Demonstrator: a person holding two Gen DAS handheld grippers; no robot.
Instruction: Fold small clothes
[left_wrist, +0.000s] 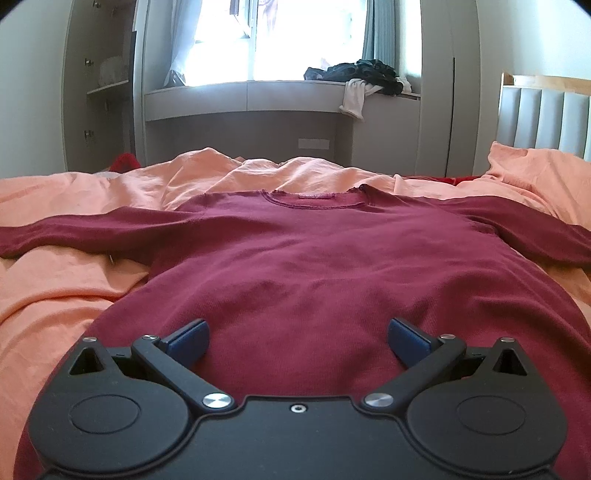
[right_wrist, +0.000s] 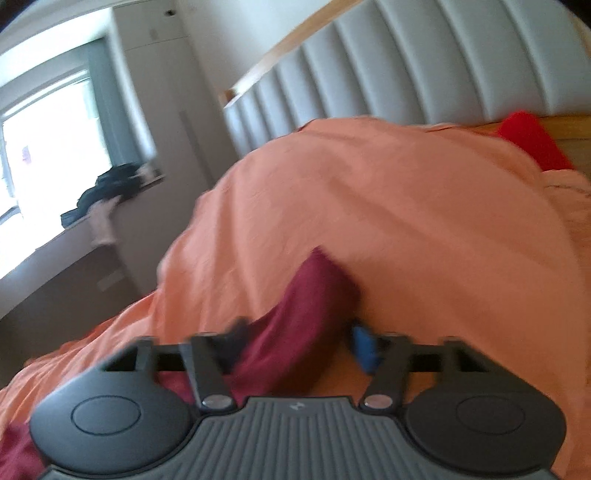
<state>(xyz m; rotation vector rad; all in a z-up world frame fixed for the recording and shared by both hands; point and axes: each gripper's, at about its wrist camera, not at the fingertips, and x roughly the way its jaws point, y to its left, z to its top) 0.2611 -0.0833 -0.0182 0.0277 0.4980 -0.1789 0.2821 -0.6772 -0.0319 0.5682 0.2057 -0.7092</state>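
A dark red long-sleeved sweater (left_wrist: 306, 266) lies flat on the orange bedcover (left_wrist: 66, 295), neckline at the far side and both sleeves spread out. My left gripper (left_wrist: 297, 338) hovers low over the sweater's near hem, open, with only flat fabric under its blue pads (left_wrist: 188, 338). In the blurred right wrist view, one red sleeve (right_wrist: 295, 332) runs between the fingers of my right gripper (right_wrist: 299, 341). The sleeve lies against the left finger, and a strip of orange cover shows between it and the blue right pad (right_wrist: 364, 349). The cuff end rests on the cover just beyond.
A padded grey headboard (right_wrist: 406, 66) rises behind a hump of bedcover (right_wrist: 369, 203). A window ledge (left_wrist: 258, 96) across the room holds a pile of dark and white clothes (left_wrist: 365, 79). A bright red cloth (right_wrist: 532, 144) lies near the headboard.
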